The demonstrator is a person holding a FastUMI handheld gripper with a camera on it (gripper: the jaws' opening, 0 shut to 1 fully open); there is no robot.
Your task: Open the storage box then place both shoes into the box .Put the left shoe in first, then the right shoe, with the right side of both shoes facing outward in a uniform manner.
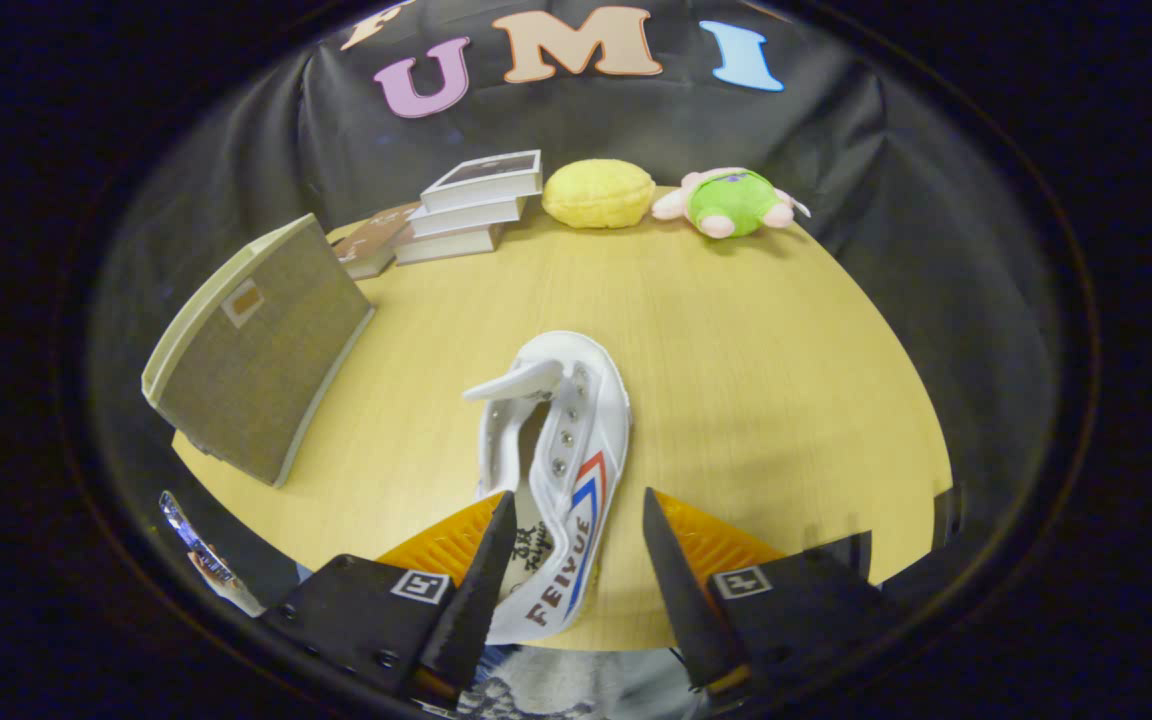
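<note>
A white canvas shoe [558, 470] with red and blue stripes lies on its side on the round wooden table [756, 380], toe pointing away. Its heel end sits between my fingers. My gripper [574, 560] is open: the left finger [481, 590] lies close against the shoe's opening side, while the right finger [681, 590] stands apart from the sole with a gap. The grey fabric storage box [256, 350] stands to the left of the shoe, beyond my left finger. Its lid side cannot be made out from here.
A stack of books [466, 205] sits at the table's far side, with a yellow plush [598, 193] and a green and pink plush toy [736, 202] to its right. The table edge curves close beneath my fingers.
</note>
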